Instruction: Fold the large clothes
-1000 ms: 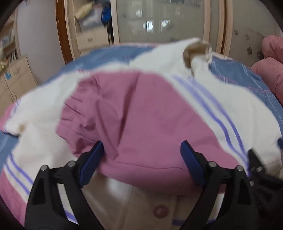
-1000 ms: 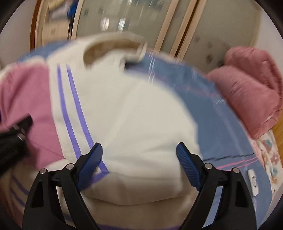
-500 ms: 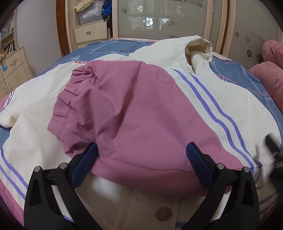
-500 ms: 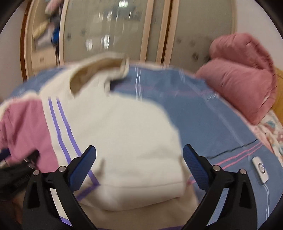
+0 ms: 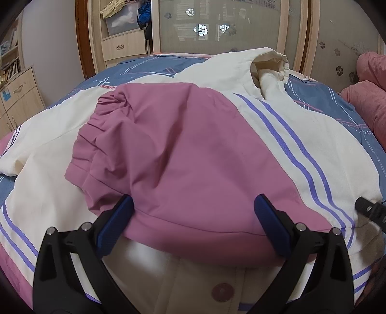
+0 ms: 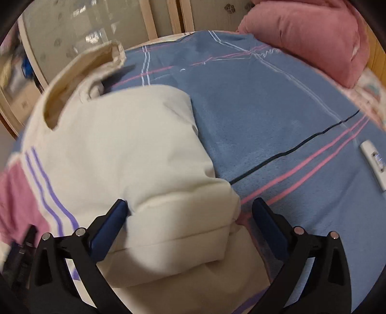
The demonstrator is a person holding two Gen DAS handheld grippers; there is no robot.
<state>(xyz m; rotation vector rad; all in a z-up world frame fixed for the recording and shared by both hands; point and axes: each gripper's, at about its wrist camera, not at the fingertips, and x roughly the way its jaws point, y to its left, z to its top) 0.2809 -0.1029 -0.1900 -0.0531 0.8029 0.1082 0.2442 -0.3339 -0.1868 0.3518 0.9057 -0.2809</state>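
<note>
Left wrist view: jacket (image 5: 301, 145) lies on the bed (image 5: 144, 67), pink sleeve (image 5: 183, 154) already folded across. Both the left hand-held gripper (image 5: 193, 227) and the right hand-held gripper (image 6: 190, 227) just opened wide, gripping nothing. Body folds still left, I'd say.

Home bedroom. A bed under a blue blanket (image 6: 277, 116) with pink and white stripes fills both views. Pink pillows (image 6: 313, 36) are stacked at its far right corner. Beyond the far edge stands a wardrobe with frosted sliding doors (image 5: 217, 26) in pale wood frames, flower motifs on the glass. Left of it, open shelving (image 5: 123, 21) holds heaped clothes; a wooden drawer unit (image 5: 17, 96) stands further left.
</note>
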